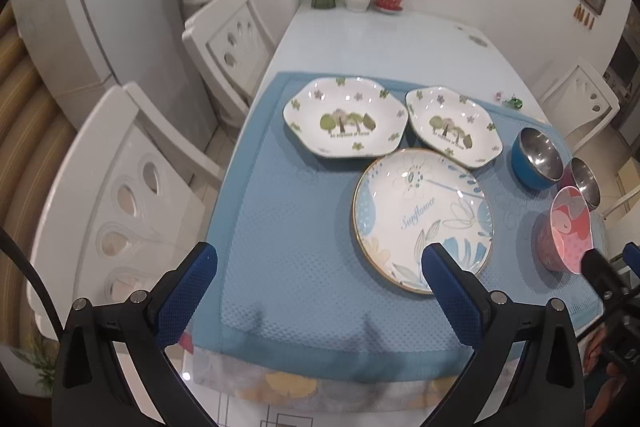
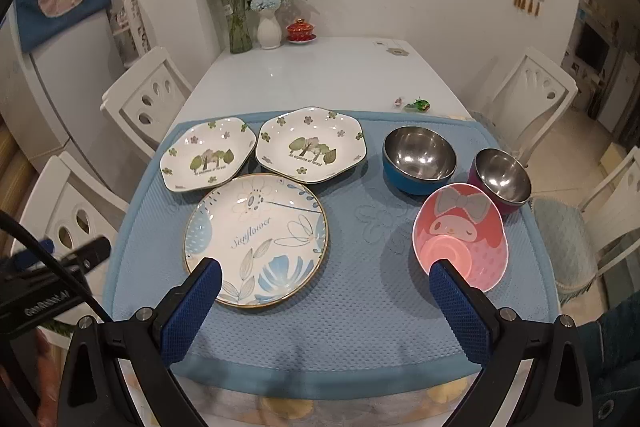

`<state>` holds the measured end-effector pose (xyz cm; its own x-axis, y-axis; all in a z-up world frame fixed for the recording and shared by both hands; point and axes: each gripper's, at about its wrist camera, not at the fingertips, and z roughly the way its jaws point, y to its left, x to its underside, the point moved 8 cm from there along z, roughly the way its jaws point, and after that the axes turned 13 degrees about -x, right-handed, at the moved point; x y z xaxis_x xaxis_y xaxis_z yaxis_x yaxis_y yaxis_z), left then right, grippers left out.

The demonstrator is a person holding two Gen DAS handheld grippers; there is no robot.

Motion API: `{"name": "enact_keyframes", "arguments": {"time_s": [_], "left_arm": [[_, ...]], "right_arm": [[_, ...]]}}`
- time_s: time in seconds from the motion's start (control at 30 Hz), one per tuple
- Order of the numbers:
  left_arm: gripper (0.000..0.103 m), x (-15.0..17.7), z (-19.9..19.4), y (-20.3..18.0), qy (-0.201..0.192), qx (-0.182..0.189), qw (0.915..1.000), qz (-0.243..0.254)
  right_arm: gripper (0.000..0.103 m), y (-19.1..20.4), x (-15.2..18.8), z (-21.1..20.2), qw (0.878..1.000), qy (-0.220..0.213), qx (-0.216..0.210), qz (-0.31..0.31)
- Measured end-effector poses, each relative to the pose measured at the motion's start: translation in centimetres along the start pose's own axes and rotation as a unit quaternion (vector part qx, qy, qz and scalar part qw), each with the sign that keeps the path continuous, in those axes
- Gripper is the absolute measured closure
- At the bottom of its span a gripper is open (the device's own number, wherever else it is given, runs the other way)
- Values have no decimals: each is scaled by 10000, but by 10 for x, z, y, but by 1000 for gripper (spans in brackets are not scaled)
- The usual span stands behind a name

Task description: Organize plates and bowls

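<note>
On a blue mat [image 2: 360, 307] lie two six-sided tree-print plates [image 2: 206, 159] [image 2: 311, 151] at the back and a round "Sunflower" plate [image 2: 256, 241] in front of them. To the right stand a blue steel bowl [image 2: 418, 159], a maroon steel bowl [image 2: 502, 181] and a pink cartoon bowl [image 2: 460, 235]. My left gripper [image 1: 320, 259] hovers open over the mat's near left, its right finger over the Sunflower plate [image 1: 422, 221]. My right gripper [image 2: 326, 273] is open above the near edge, between the Sunflower plate and the pink bowl. Neither holds anything.
The mat lies on a white table [image 2: 304, 75] with vases of flowers [image 2: 256, 7] and a red lidded cup [image 2: 300, 29] at the far end. Small trinkets [image 2: 416, 104] sit past the mat. White chairs [image 2: 148, 95] [image 2: 532, 95] flank both sides. A fridge [image 1: 108, 39] stands left.
</note>
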<state>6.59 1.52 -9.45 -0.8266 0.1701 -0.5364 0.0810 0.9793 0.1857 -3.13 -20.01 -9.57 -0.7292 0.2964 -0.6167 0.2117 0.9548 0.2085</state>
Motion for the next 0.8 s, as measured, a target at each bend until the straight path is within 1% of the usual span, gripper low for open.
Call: {"name": "enact_keyframes", "arguments": {"time_s": [0.07, 0.13, 0.2, 0.3, 0.4, 0.43, 0.47, 0.5, 0.57, 0.6, 0.67, 0.73, 0.77, 0.8], "left_arm": [[1, 2, 3, 3, 66, 41, 10000, -45], [2, 0, 2, 3, 83, 213, 9997, -102], [2, -4, 0, 6, 47, 274, 9995, -165], [2, -15, -8, 11, -167, 203, 9995, -202], [2, -29, -16, 18, -471, 197, 9983, -271], [2, -32, -15, 23, -507, 199, 9978, -371], [2, -32, -11, 27, -459, 266, 9974, -487], [2, -31, -5, 30, -352, 336, 9974, -532], [2, -24, 12, 31, -84, 382, 9979, -508], [2, -20, 18, 29, 23, 423, 9979, -481], [2, -10, 33, 21, 307, 643, 9965, -429], [2, -1, 47, 12, 524, 754, 9951, -374], [4, 1, 53, 9, 546, 726, 9953, -322], [6, 2, 59, 5, 554, 670, 9959, -251]], "right_arm": [[0, 0, -1, -3, 9999, -66, -93, 74], [0, 0, -4, -8, 9998, -150, -120, 107], [0, 0, -8, -14, 9995, -262, -133, 94], [0, -2, -16, -25, 9987, -486, -106, 53], [0, -2, -26, -46, 9956, -920, -193, 42], [0, -1, -30, -53, 9940, -1066, -237, 6], [0, 0, -30, -53, 9937, -1095, -237, -27], [0, 1, -30, -51, 9941, -1064, -222, -46], [0, 0, -24, -35, 9961, -840, -254, 9], [0, -1, -21, -27, 9968, -725, -320, 85], [0, -1, -12, 0, 9969, -438, -577, 304], [1, -2, -3, 28, 9961, -150, -757, 424], [4, -2, 2, 44, 9957, 20, -797, 478], [11, -4, 5, 57, 9952, 148, -829, 504]]}}
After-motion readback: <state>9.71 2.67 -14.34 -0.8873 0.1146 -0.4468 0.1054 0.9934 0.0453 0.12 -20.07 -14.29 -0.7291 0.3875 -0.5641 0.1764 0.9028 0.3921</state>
